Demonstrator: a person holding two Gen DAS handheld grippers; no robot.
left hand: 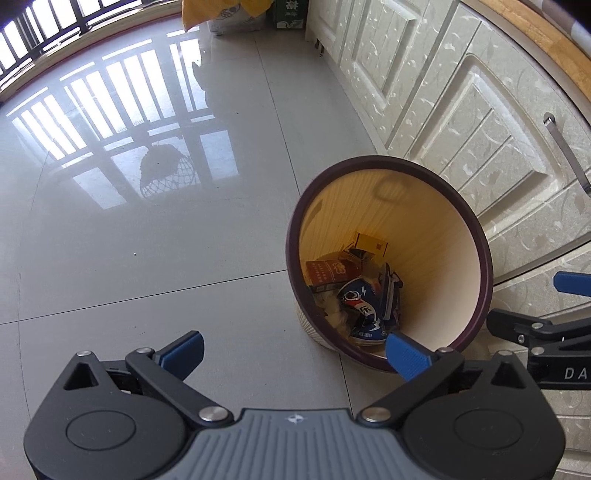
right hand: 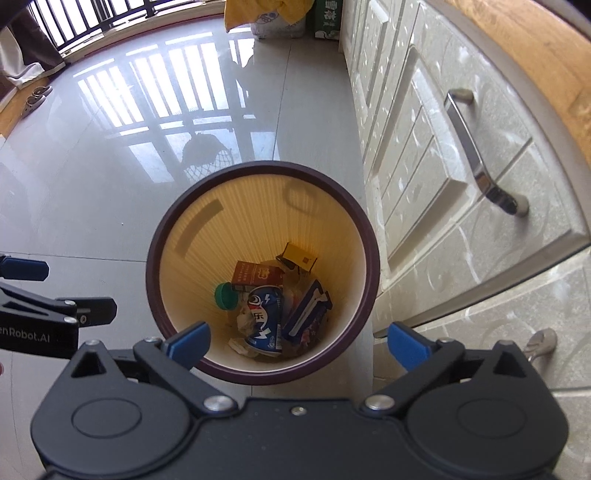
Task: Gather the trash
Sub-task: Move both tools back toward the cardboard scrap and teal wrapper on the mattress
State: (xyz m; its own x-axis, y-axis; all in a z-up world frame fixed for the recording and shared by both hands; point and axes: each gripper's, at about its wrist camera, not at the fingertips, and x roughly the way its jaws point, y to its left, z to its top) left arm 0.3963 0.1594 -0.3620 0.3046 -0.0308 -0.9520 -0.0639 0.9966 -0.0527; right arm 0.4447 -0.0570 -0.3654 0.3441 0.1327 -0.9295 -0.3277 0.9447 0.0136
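A round cream trash bin with a dark purple rim stands on the tiled floor beside the cabinets; it also shows in the left wrist view. Inside lie a crushed blue Pepsi can, a red-brown carton, a yellow box, a green cap and a blue wrapper. My right gripper is open and empty, above the bin's near rim. My left gripper is open and empty, over the floor just left of the bin.
Cream cabinet doors with metal handles run along the right under a wooden countertop. A yellow cloth, a bag and a green box sit at the far end. Slippers lie far left by the railed window.
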